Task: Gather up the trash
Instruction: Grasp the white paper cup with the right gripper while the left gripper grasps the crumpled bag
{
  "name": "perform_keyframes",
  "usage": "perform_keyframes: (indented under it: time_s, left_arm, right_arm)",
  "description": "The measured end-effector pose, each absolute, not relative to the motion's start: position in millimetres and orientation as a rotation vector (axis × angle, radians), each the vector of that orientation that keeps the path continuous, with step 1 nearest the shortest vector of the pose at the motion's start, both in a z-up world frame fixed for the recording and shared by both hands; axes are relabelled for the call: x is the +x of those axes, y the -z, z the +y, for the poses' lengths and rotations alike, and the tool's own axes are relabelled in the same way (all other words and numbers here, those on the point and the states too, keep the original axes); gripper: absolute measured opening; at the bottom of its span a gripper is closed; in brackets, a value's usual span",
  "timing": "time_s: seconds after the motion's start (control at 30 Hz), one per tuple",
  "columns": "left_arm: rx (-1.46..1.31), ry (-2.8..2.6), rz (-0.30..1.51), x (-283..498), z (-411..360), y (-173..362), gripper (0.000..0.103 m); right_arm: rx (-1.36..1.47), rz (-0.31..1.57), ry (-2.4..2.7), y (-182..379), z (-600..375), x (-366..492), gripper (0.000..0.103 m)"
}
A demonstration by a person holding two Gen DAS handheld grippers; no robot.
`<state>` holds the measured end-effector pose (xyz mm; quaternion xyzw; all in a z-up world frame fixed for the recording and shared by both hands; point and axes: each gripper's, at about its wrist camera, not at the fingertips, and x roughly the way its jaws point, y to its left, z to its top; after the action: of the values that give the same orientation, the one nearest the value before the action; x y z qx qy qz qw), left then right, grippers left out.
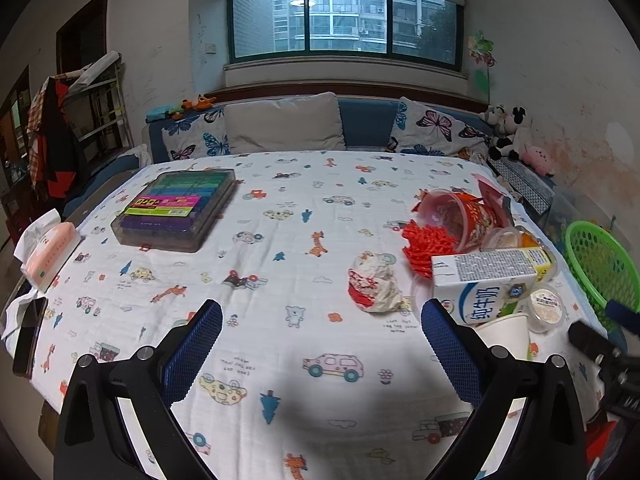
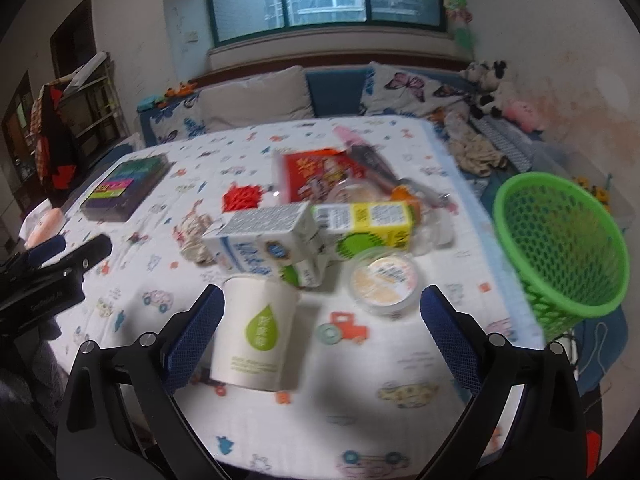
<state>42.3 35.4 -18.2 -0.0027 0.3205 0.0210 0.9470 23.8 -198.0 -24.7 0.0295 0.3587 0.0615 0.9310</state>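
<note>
Lying sideways, milk carton [image 2: 264,240] seemingly points left-right; both grippers' fingers [image 2: 196,332] spread wide.

Both views windowward; shared milk carton [image 1: 482,280]

1. A white paper cup [image 2: 256,332] with a green drop is standing just in front of the milk carton [image 2: 264,246].
2. The milk carton is lying on its side, left of the green basket [image 2: 560,240].
3. A crumpled wrapper [image 1: 374,282] is lying left of the carton.
</note>
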Motion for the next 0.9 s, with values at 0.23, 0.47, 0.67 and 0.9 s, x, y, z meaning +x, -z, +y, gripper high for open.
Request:
perform_keyframes:
  time_s: [0.23,0.47,0.67,0.9]
  left_arm:
    - [-0.016,-0.05,0.656,44.9,49.8,20.0,0.097]
    - [-0.017,-0.038,0.677,54.5,59.8,27.7,0.097]
    - [-0.003,0.066,0.729,77.8,53.5,41.4,0.097]
    - [0.026,0.164,0.808,113.2,40.3,64.4,0.096]
  right_arm:
    - [0.081,0.819,-0.203,47.0,-167.5,36.3,0.092]
    - [0.062,0.901,-0.208,70.6,-149.4,57.7,0.084]
    - [0.093,0.948,-0.212,83.5,-153.1,66.6,0.069]
    - [0.12,0.953,-0.224,84.1,-164.3,62.3,0.062]
